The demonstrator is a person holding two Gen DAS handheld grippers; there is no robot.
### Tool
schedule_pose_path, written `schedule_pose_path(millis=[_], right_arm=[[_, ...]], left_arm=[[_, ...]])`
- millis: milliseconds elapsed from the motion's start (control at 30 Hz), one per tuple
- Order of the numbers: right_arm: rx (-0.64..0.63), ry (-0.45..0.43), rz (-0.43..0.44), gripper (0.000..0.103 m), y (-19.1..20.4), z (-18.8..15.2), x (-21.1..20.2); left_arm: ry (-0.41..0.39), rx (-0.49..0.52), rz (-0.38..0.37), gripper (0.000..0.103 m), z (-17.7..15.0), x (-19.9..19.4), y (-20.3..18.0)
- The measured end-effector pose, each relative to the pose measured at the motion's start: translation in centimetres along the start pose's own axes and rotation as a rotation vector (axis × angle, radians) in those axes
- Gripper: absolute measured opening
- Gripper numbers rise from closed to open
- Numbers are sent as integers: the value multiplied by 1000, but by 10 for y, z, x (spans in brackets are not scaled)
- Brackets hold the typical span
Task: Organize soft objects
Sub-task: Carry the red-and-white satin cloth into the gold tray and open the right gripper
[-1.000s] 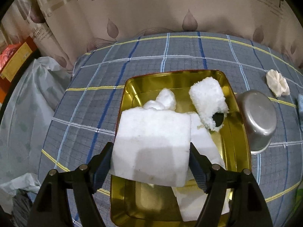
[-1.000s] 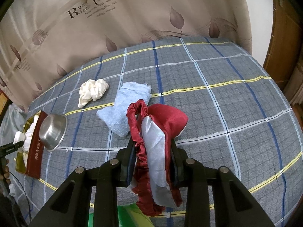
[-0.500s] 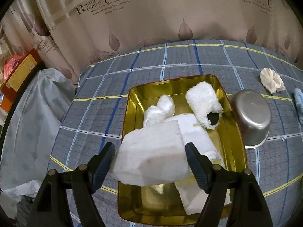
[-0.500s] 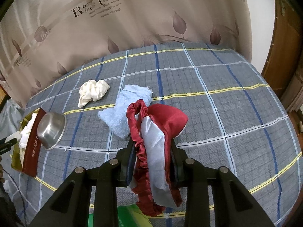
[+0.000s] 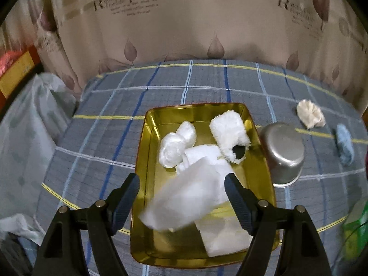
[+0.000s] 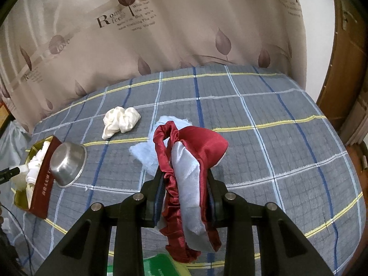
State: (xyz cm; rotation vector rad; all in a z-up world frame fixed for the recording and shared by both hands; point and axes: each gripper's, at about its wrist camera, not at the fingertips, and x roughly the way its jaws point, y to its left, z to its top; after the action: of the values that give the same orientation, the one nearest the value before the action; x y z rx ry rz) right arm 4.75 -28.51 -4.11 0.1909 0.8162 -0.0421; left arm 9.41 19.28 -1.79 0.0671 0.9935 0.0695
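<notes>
- The bed cover (image 6: 264, 142) is the biggest thing. It is flat grey cloth with blue, white and yellow lines that make squares.
- A curtain (image 6: 184, 30) hangs behind it. It is thin, beige and wavy, with brown leaves and printed words.
- The gold tray (image 5: 147, 151) is shiny metal, a long box shape with round corners. In the right wrist view its outer side is dark red.
- A silver bowl (image 5: 284, 151) lies tipped on its side, touching the tray's right edge. It is smooth and round.
- The red cloth (image 6: 202, 147) is silky and shiny, with a pale grey inside and a crinkly red edge. The right gripper (image 6: 185, 197) is squeezed tight on it, above the bed cover.
- The white pad (image 5: 186, 195) is soft, blocky and blurry. It tilts over the tray between the left gripper's (image 5: 181, 197) fingers, which are spread wide. A second ago it was pinched flat between them; now it has slipped loose and leans to one side.
- In the tray lie a flat white cloth (image 5: 225, 234), a fluffy white mitt (image 5: 227, 133) and a crinkly white ball (image 5: 174, 145).
- A fuzzy blue cloth (image 6: 147, 151) lies on the bed cover just behind the red cloth.
- A scrunched cream cloth (image 6: 120, 120) lies a little farther back.
</notes>
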Motion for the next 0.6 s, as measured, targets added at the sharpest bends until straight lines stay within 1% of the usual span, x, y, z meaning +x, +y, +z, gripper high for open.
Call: schedule_pose_path(millis=[67,133,300,500,600], right_arm=[[0,-5,6,29,2,2,-3],[4,-7,20,29,5,5,-5],[-23,-20,30,29,17,13,-12],[-45,-11,80,29,35,21,-15],[-79,-1,99,29,54,22,-15]], left_arm=[[6,-18,-24,78,1,-2,5],[-9,-22,-16,78,2,-7,8],[-16,-52,-30,78,0,-11,17],[-30,-109,0,78,-9,-13,31],[-27,-129,4,78,-14,-13,38]])
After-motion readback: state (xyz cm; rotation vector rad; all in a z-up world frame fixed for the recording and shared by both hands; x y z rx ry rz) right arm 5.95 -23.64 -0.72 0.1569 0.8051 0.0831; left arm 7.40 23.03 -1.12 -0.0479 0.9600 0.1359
